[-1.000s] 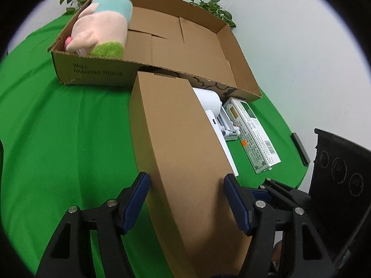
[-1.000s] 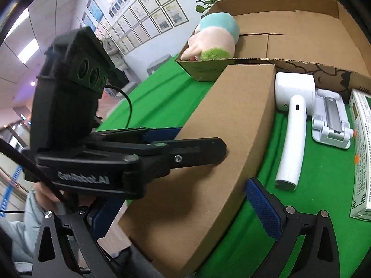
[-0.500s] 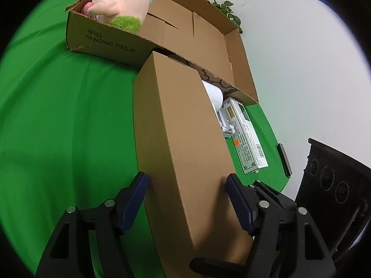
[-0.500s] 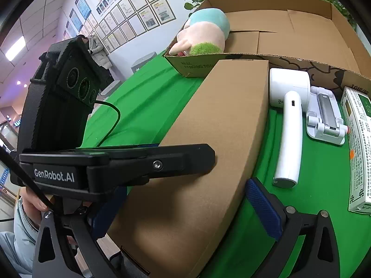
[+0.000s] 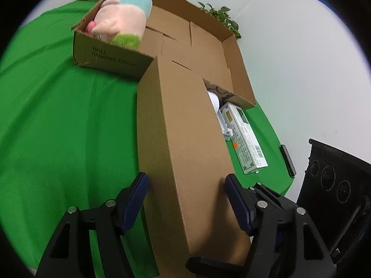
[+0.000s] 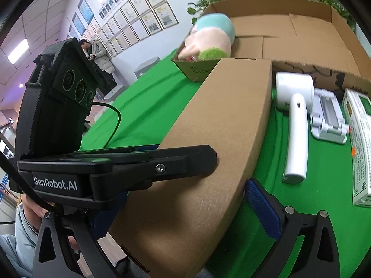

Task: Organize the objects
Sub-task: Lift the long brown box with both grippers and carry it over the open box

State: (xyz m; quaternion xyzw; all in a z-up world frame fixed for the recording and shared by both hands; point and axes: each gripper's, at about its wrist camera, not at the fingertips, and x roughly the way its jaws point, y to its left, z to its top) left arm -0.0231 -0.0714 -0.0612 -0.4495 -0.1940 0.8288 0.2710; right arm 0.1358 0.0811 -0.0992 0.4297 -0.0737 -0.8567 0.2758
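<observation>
The left tool (image 5: pixel 186 188) straddles the near end of a long, plain cardboard box (image 5: pixel 183 143). Its jaws are closing; the right blue pad sits against the box's side wall, while a sliver of green shows by the left pad, so contact there is uncertain and a firm pinch is not confirmed. The right tool (image 6: pixel 176 205) brackets the same end from the other side: its right blue pad touches the lower edge of the box's side, but its left pad is hidden behind the left tool's body, so whether it is pressed together on the box cannot be told.

The box looks stiff, light corrugated card with smooth, fairly slippery faces. Being long, it would likely swing or sag at the far end if held from one end only. The best hold seems to be across its narrow width on the two side walls, low and square, with both tools sharing the load.

Both tools point steeply downward at the box. A pale blue sleeve (image 6: pixel 23 238) shows behind the left tool.

The box lies on the green surface (image 5: pixel 58 120), its far end touching the front wall of a large open cardboard tray (image 5: pixel 111 58) that holds a plush toy (image 5: pixel 123 20). Beside it lie a white handheld device (image 6: pixel 294 120), a white folding stand (image 6: pixel 328 118) and a green-and-white carton (image 5: pixel 243 136).
</observation>
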